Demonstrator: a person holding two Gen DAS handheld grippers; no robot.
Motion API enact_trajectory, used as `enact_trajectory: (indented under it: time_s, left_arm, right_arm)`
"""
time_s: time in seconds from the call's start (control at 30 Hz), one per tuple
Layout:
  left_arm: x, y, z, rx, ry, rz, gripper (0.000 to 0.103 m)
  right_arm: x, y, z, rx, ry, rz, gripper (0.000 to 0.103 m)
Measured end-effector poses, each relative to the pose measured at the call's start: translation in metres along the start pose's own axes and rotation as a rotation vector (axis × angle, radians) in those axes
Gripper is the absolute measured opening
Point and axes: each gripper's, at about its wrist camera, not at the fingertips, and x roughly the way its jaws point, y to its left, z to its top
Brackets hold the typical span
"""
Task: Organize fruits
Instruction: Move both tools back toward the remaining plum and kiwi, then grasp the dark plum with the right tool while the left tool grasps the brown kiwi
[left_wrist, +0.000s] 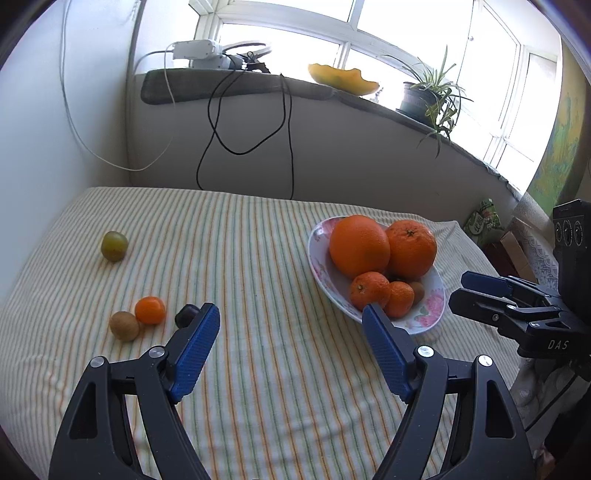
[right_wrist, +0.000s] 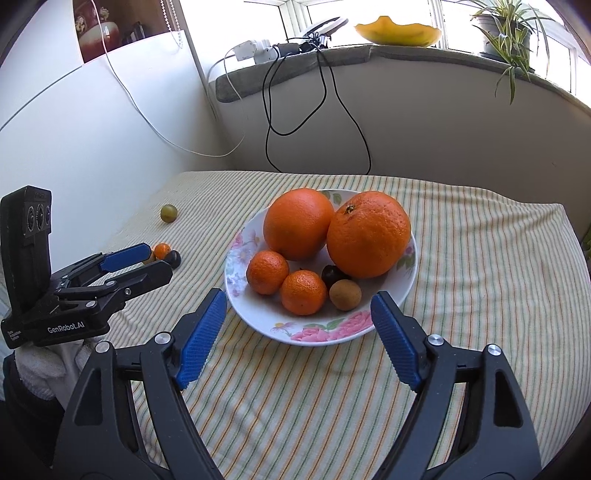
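Left wrist view: left hand-held gripper (left_wrist: 290, 314) has its jaws apart, nothing between them, ribbed blue pads (left_wrist: 197, 350) hanging over the striped cloth (left_wrist: 258, 258) on the tabletop. Off its left pad: fuzzy brown kiwi (left_wrist: 124, 325), oval with long axis roughly left-right, touching a small pebbly mandarin (left_wrist: 150, 310); a dark plum (left_wrist: 184, 315) is partly hidden behind the pad tip. A smooth round green plum (left_wrist: 115, 246) sits well apart, farther back left. The oval floral bowl (left_wrist: 424, 314), glossy ceramic, lies to the right, long axis running diagonally. It holds two big dimpled oranges (left_wrist: 359, 246); the right one's stem scar faces up toward the camera. Right hand-held gripper (left_wrist: 461, 291) sits just beside the bowl's right edge.

Right wrist view: right hand-held gripper (right_wrist: 299, 306) has jaws apart and empty, straddling the bowl's (right_wrist: 317, 332) near rim without touching. Inside: two oranges (right_wrist: 298, 223), two mandarins (right_wrist: 267, 272), a dark plum (right_wrist: 332, 274), a fuzzy kiwi (right_wrist: 345, 294) lying near the front. Left hand-held gripper (right_wrist: 159, 260) points toward the loose fruit at left, jaws parted.
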Motion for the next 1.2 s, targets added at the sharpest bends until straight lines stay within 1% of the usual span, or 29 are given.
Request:
enact_trajectory:
  time_s: [0.43,0.83,0.87,0.9,0.93,1.0,1.2]
  left_arm:
    - [-0.019,0.04,-0.008,-0.03,-0.012,0.063,0.08]
    - [-0.029,0.087,-0.018,-0.092,-0.008,0.118,0.078]
    - [-0.029,0.091,-0.018,-0.102,-0.007,0.119,0.077]
    - [-0.028,0.094,-0.019,-0.111,-0.005,0.115,0.071]
    - [-0.027,0.097,-0.019,-0.117,-0.002,0.111,0.067]
    - [-0.025,0.101,-0.02,-0.119,0.004,0.109,0.067]
    - [-0.02,0.105,-0.021,-0.107,0.017,0.097,0.057]
  right_arm:
    - [0.004,0.023,0.013,-0.052,-0.007,0.046,0.083]
    - [0.024,0.067,0.021,-0.142,0.015,0.107,0.083]
    - [0.027,0.071,0.022,-0.15,0.018,0.112,0.083]
    - [0.03,0.075,0.022,-0.157,0.022,0.117,0.083]
    - [0.032,0.078,0.022,-0.163,0.026,0.122,0.083]
    - [0.039,0.084,0.023,-0.171,0.035,0.133,0.083]
    - [0.057,0.102,0.024,-0.191,0.062,0.176,0.083]
